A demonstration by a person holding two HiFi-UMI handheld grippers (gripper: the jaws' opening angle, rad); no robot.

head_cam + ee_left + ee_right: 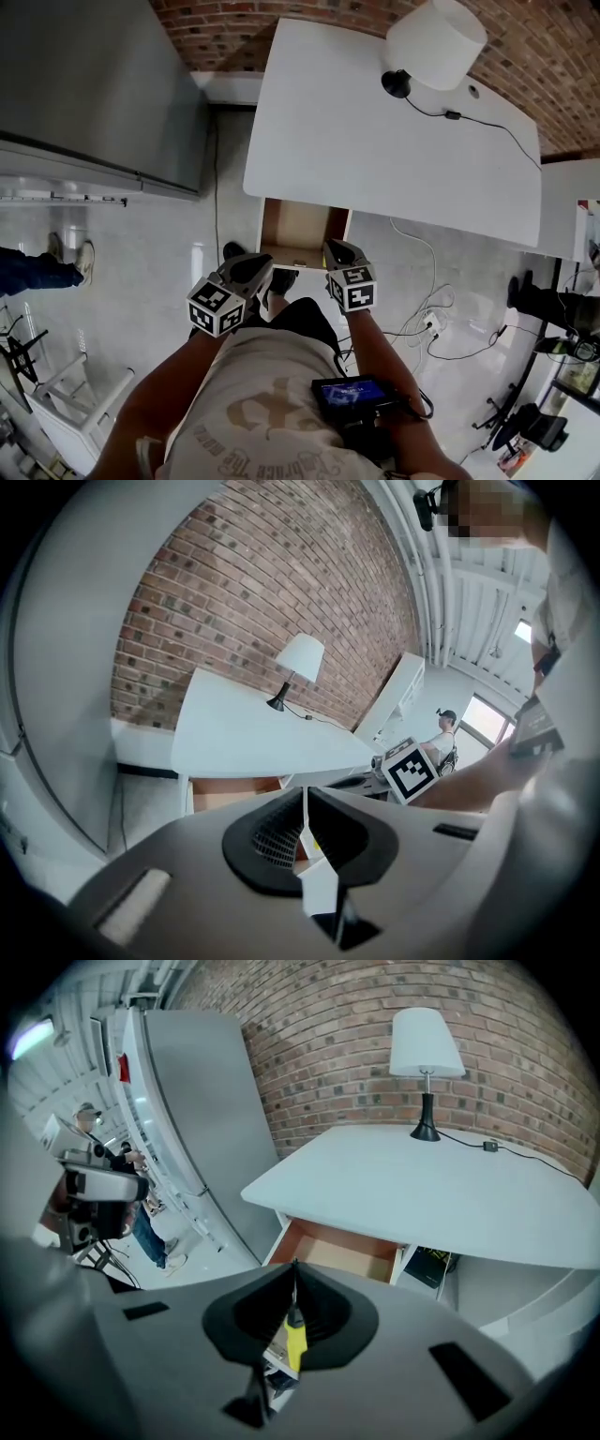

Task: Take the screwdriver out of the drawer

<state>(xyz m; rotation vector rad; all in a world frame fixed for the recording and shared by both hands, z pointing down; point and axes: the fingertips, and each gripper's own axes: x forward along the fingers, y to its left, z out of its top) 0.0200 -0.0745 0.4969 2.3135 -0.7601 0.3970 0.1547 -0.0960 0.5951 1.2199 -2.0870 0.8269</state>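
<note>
OVER THE OPEN DRAWER [298, 225], under the white table [375, 141]: I hold both grippers at its front edge, L gripper [255, 272] at 7 o'clock of the bare wood, R gripper [339, 251] at 5. R jaws are pressed together at the tips w/ nothing between them; L jaws likewise, empty. In the right gripper view a narrow yellow piece shows thru the slit at 6 o'clock of the tips. It's prob. the handle of the screwdriver [293, 1342], lying in the drawer's front end. The head view doesn't show it, as my grippers cover that part. My read: a light, rigid tool w/ a hard, smooth plastic handle, so it may roll or twist in a loose pinch. Best hold: jaws opened first, then across the handle at mid-length, not on the thin shaft, which I can't make out.
</note>
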